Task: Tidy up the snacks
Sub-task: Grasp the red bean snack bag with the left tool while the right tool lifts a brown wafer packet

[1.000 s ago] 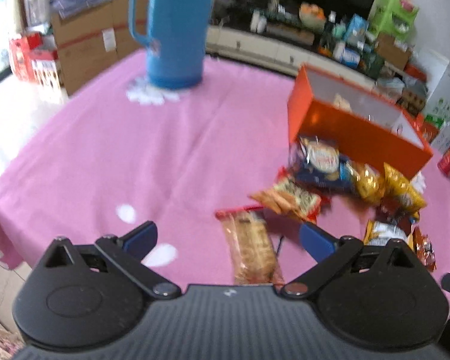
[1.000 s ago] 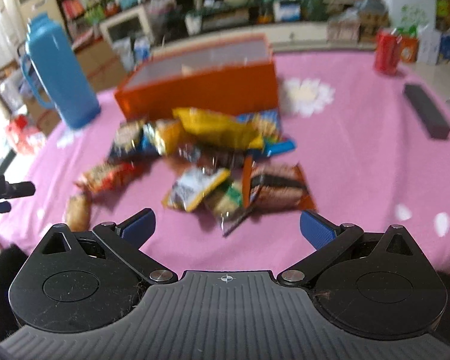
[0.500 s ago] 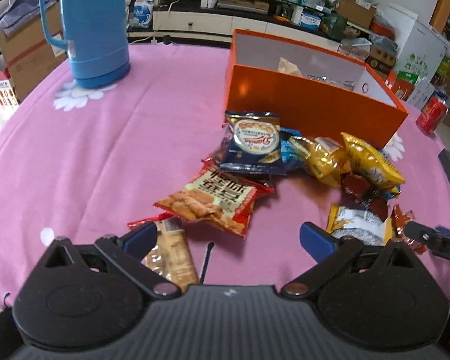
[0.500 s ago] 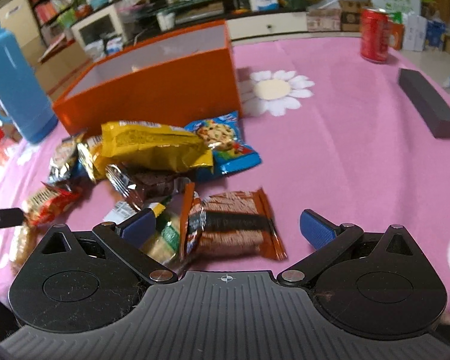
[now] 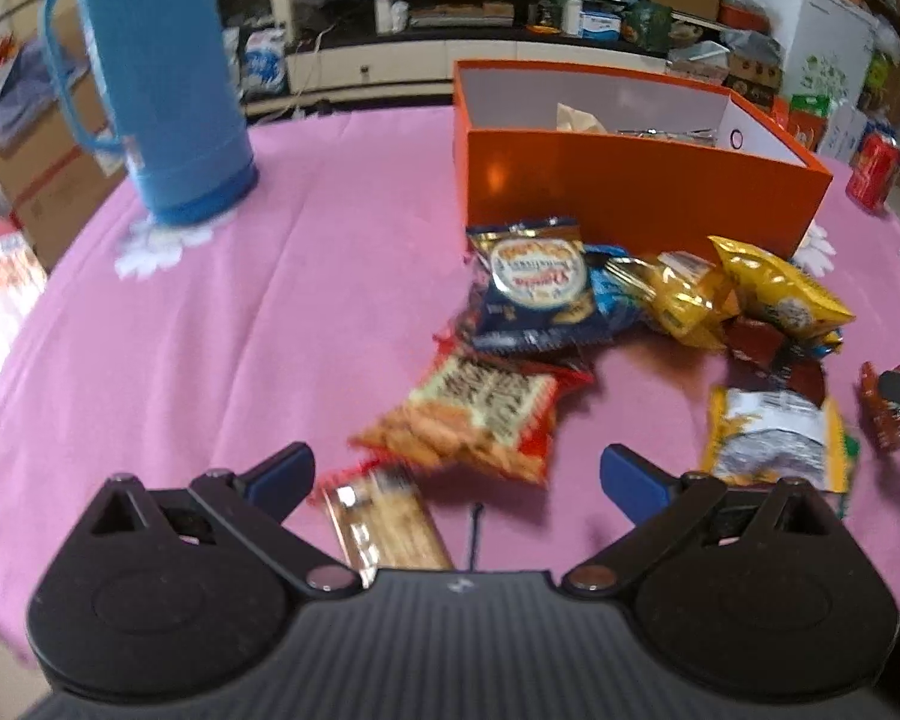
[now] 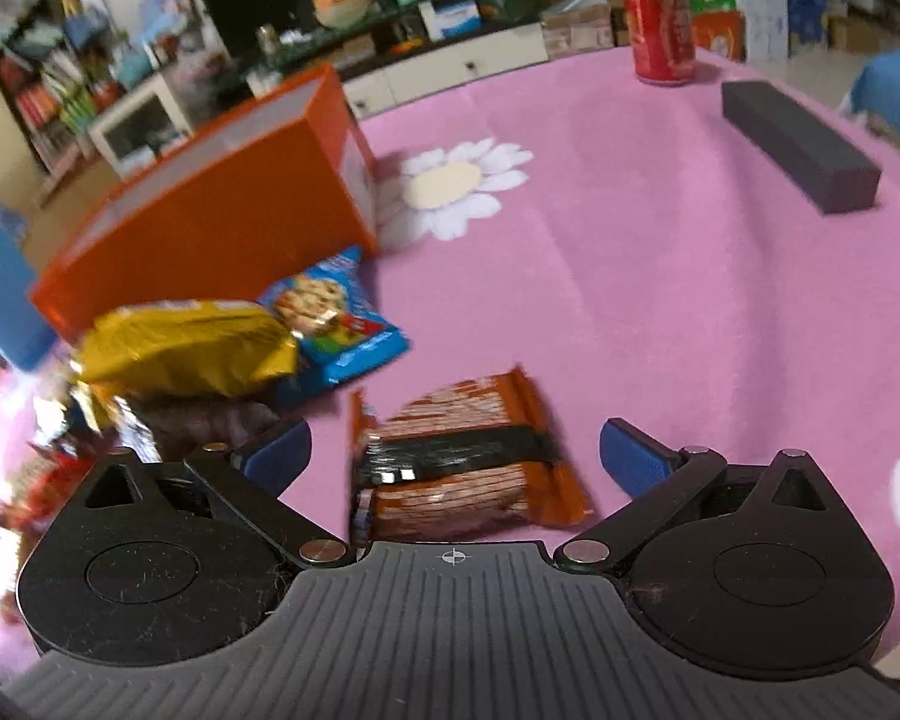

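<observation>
right gripper (image 6: 455,461) level, fingers spread (empty) over orange wafer pack (image 6: 462,468)

Blue thermos (image 5: 156,78), red soda can (image 6: 660,27), dark block (image 6: 798,147), pink tablecloth (image 6: 660,300)

Orange box (image 5: 636,192), pink daisy-print tablecloth (image 5: 270,312)

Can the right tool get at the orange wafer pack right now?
Probably yes. The right tool is open, and the wafer pack lies flat between its fingers with nothing on top of it.
</observation>
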